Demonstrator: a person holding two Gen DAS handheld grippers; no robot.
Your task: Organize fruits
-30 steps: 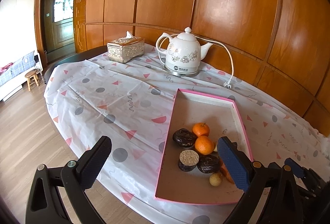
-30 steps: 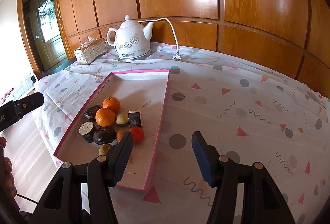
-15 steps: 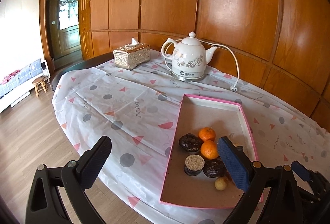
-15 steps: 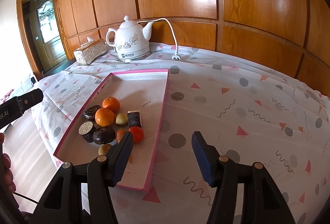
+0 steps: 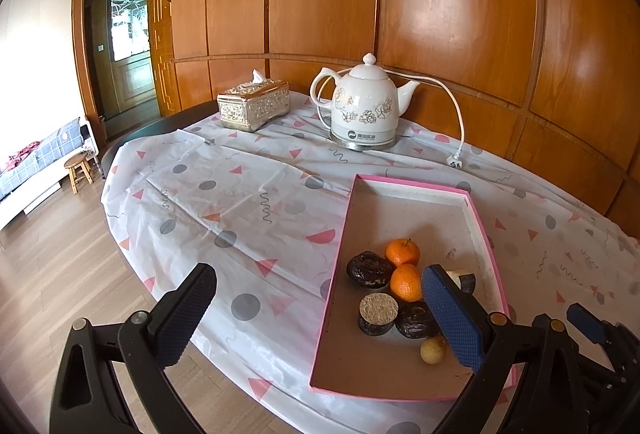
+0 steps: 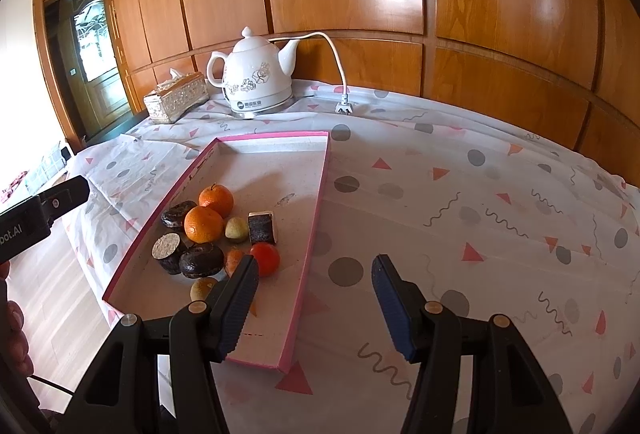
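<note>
The fruits (image 6: 208, 222) sit bunched at the near end of a shallow pink-edged tray (image 6: 316, 202) on the patterned tablecloth (image 6: 460, 194), two oranges (image 5: 402, 252) on top. Both grippers hang above the near table edge with fingers spread and nothing between them: left gripper (image 5: 320, 318), right gripper (image 6: 316, 298). A white kettle (image 5: 362, 110) and a tissue box (image 5: 254, 106) stand at the back.
</note>
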